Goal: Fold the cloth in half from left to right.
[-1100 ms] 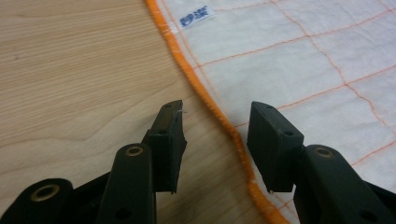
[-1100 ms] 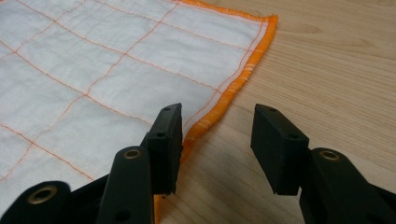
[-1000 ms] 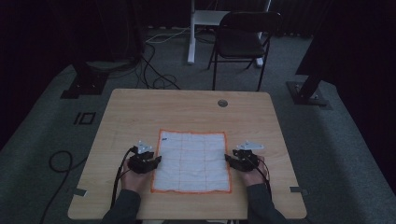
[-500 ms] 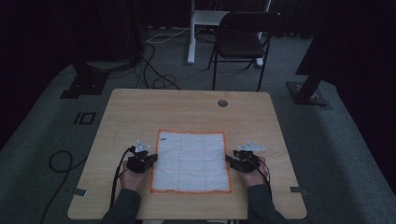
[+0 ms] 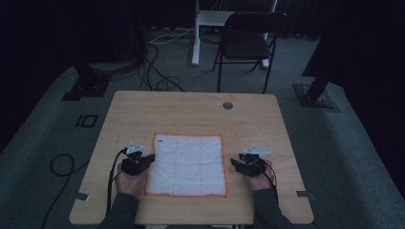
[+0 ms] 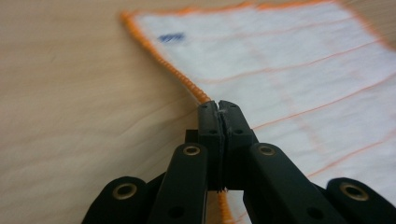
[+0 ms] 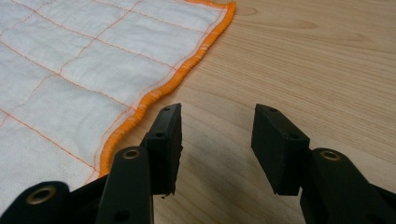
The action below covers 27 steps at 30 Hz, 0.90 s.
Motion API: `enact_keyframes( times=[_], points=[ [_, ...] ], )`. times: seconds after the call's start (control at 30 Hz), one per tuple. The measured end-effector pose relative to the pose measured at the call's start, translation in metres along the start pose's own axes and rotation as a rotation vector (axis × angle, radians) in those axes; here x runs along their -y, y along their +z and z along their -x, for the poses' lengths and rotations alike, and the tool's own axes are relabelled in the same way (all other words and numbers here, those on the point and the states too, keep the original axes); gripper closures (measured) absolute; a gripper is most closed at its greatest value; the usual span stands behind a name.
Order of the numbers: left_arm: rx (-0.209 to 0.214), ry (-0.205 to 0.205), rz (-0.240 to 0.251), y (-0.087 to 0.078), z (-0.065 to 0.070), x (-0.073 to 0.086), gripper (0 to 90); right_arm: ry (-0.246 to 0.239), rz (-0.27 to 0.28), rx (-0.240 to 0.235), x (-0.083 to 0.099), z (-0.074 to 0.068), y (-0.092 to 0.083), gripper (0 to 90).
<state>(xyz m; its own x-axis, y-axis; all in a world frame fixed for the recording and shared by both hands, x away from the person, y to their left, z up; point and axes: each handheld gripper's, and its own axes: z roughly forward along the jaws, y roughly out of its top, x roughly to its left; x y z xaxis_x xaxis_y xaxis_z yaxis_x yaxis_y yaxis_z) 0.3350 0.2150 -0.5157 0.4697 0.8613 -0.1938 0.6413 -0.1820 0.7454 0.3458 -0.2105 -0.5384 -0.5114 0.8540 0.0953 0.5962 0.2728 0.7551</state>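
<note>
A white cloth [image 5: 188, 164] with an orange hem and thin orange grid lines lies flat on the wooden table [image 5: 191, 109]. My left gripper [image 5: 151, 158] is at the cloth's left edge. In the left gripper view its jaws [image 6: 219, 108] are pressed together on the orange hem, and the cloth [image 6: 280, 56] rises slightly toward them. My right gripper [image 5: 233, 163] rests just off the cloth's right edge. Seen from the right gripper view, it [image 7: 217, 126] stands open over bare wood, with the hem of the cloth [image 7: 70, 70] just left of its left jaw.
A round cable hole [image 5: 228, 105] sits near the table's far edge. Beyond the table stand a black folding chair [image 5: 248, 43] and a white post [image 5: 196, 33]. Cables [image 5: 157, 81] and dark stand bases [image 5: 315, 95] lie on the carpet.
The left gripper's jaws have shut on the cloth's left hem and the hand has edged up a little. The right gripper has stayed where it was, open.
</note>
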Motion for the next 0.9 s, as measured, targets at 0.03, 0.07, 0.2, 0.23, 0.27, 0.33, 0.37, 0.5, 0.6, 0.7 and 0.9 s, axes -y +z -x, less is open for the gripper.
enact_keyframes(
  times=[0.03,0.07,0.2,0.23,0.27,0.33,0.37,0.5,0.6,0.7,0.9],
  points=[
    [0.014,0.008,0.003,0.000,0.003,-0.003,89.6,0.001,0.000,0.000,0.000,0.000,0.000,52.8],
    [0.030,0.014,0.005,0.001,0.005,-0.005,89.6,-0.001,0.000,0.000,0.000,0.000,0.000,52.8],
    [0.081,0.039,0.008,0.004,0.014,-0.015,89.6,-0.003,-0.003,-0.002,0.000,-0.001,0.000,52.8],
    [0.094,0.049,0.006,0.005,0.017,-0.017,89.6,-0.003,-0.002,-0.003,0.000,-0.001,0.000,52.8],
    [0.105,0.053,0.007,0.006,0.020,-0.019,89.6,-0.001,-0.001,-0.003,0.000,-0.001,0.000,52.8],
    [0.129,0.067,-0.006,0.009,0.026,-0.023,89.6,-0.002,-0.001,-0.004,0.000,-0.001,0.000,52.8],
    [0.138,0.072,-0.009,0.011,0.030,-0.025,89.6,-0.001,-0.001,-0.004,0.000,-0.001,0.000,52.8],
    [0.181,0.102,-0.023,0.019,0.044,-0.033,89.6,0.000,0.000,-0.005,0.000,-0.001,0.000,52.8],
    [0.216,0.106,-0.038,0.026,0.054,-0.038,89.6,-0.003,0.001,-0.005,0.000,-0.001,0.000,52.8],
    [0.252,0.121,-0.053,0.032,0.065,-0.043,89.5,-0.002,0.000,-0.006,0.000,-0.001,0.001,52.8],
    [0.293,0.159,-0.083,0.048,0.088,-0.050,89.5,-0.003,0.002,-0.007,0.000,-0.001,0.001,52.7]
  ],
)
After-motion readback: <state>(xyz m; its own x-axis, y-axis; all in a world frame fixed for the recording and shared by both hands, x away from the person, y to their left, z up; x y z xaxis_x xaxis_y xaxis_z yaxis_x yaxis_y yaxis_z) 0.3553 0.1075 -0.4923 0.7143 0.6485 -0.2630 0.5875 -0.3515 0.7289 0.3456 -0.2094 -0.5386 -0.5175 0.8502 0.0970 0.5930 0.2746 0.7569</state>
